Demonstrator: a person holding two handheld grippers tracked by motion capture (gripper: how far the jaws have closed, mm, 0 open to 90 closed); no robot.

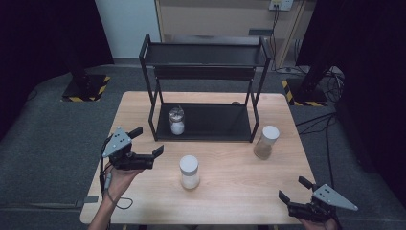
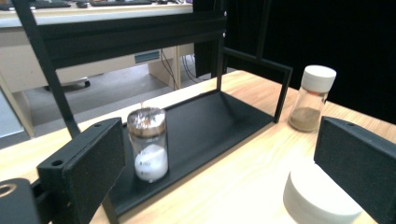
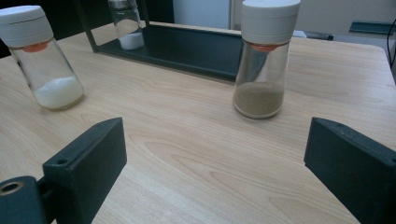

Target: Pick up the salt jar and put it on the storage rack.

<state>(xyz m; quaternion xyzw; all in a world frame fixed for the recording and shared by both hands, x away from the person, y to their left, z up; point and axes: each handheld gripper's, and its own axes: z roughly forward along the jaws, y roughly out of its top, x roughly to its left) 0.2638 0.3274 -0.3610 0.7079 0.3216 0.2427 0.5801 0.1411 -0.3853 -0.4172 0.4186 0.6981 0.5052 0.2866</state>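
High view shows the left gripper point(image 1: 146, 143) held level at the table's point(image 1: 230, 191) near left, jaws wide apart and empty, aimed right toward the white-powder jar point(image 1: 189, 171) just beside it. Right gripper point(image 1: 293, 189) rests at the near right corner, jaws spread, gripping nothing, pointing left, well apart from the brown-powder jar point(image 1: 266, 142).

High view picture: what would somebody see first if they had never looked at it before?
Probably the black two-level rack at the far side of the wooden table, with a silver-capped jar of white powder on its lower shelf. Next, two white-capped jars on the bare table: one with white powder near the middle, one with brown powder to the right. The left gripper and right gripper wait with jaws open.
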